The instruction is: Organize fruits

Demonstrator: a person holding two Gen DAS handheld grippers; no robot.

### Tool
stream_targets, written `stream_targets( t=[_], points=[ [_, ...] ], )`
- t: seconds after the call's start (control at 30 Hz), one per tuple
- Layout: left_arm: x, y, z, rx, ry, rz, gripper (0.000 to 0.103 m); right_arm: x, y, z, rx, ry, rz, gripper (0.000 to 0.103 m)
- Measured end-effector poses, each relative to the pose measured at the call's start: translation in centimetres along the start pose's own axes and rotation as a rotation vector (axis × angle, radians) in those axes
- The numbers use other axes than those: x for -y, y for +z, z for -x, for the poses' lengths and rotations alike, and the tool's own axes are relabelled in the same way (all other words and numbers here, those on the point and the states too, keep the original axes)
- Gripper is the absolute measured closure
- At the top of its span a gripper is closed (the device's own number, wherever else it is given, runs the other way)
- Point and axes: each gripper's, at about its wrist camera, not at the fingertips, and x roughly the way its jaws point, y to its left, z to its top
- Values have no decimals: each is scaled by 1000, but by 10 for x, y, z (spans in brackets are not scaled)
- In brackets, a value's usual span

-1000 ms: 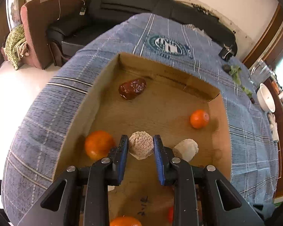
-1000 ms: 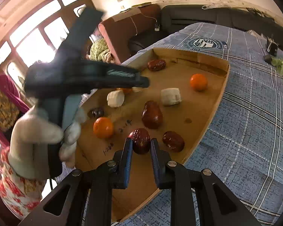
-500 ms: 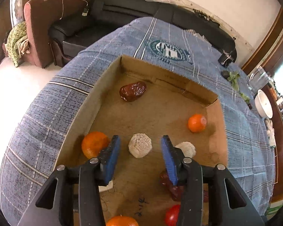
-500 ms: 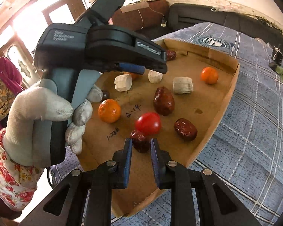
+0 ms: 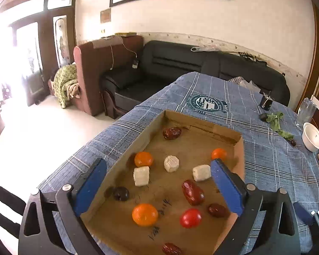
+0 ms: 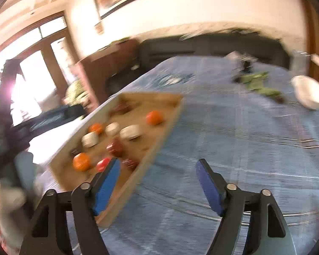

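Left wrist: left claw gaping wide, gripping nothing, hovering over cardboard tray on blue-clothed tabletop; oranges, dates, tomato lying scattered inside.

Right wrist, blurred: right claw spread wide, empty, tray sitting left.

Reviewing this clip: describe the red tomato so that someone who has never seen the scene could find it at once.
Start at the shallow cardboard tray on the blue plaid tablecloth. Look along its near end, between an orange and a small dark date. The tomato is the only smooth, bright red round fruit there.
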Motion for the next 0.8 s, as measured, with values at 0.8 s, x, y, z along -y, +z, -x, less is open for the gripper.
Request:
stream_targets(
  t=[0.8],
  points=[
    [13,-29,11,-76,-84,-20,4,-4,-23,6,-21,-143,39,10]
  ],
)
